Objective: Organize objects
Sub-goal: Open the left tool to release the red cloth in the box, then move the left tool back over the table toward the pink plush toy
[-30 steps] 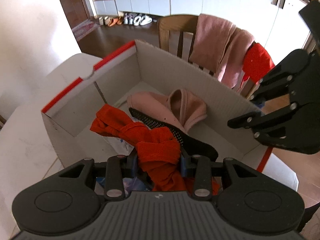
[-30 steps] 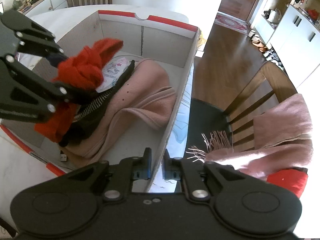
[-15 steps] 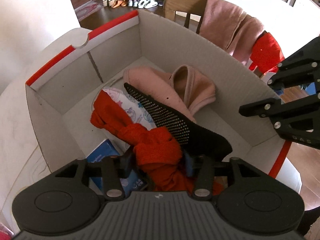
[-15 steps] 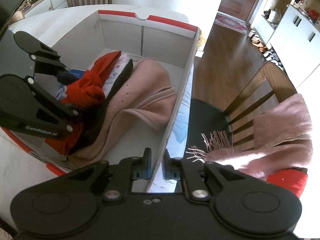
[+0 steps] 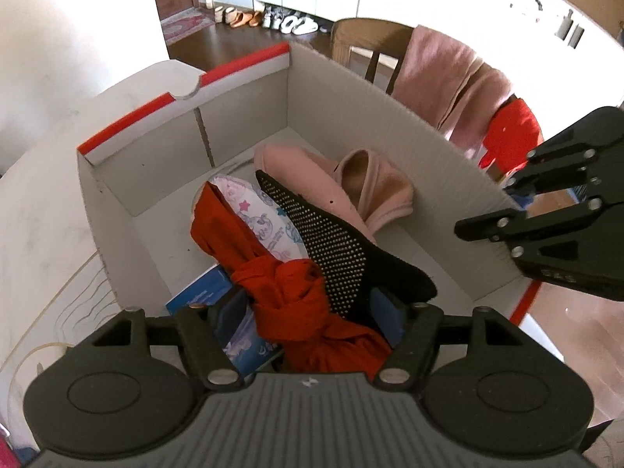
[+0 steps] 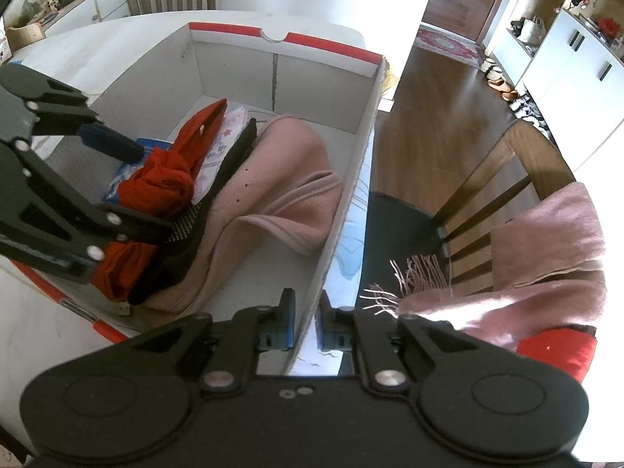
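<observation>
A white cardboard box (image 5: 351,93) with a red rim (image 6: 323,46) stands on the table. A knotted red cloth (image 5: 288,304) lies in it, on a black dotted piece (image 5: 323,230), a star-printed pack (image 5: 253,210) and a blue packet (image 5: 202,296). A pink cloth (image 6: 280,179) fills the box's far side. My left gripper (image 5: 308,316) reaches down into the box. Its jaws are opening, and the red cloth sits loosely between them. My right gripper (image 6: 306,323) is shut on the box's side wall.
A wooden chair (image 6: 518,163) stands right beside the box, with a pink fringed scarf (image 6: 546,241) and a red garment (image 6: 557,355) draped on it. The white table (image 5: 46,195) runs to the left. Shoes (image 5: 273,19) line the floor by the far cabinets.
My left gripper has sunk into the box with the red cloth, and its jaws have spread apart. The cloth now rests on the things in the box. My right gripper has kept still.
</observation>
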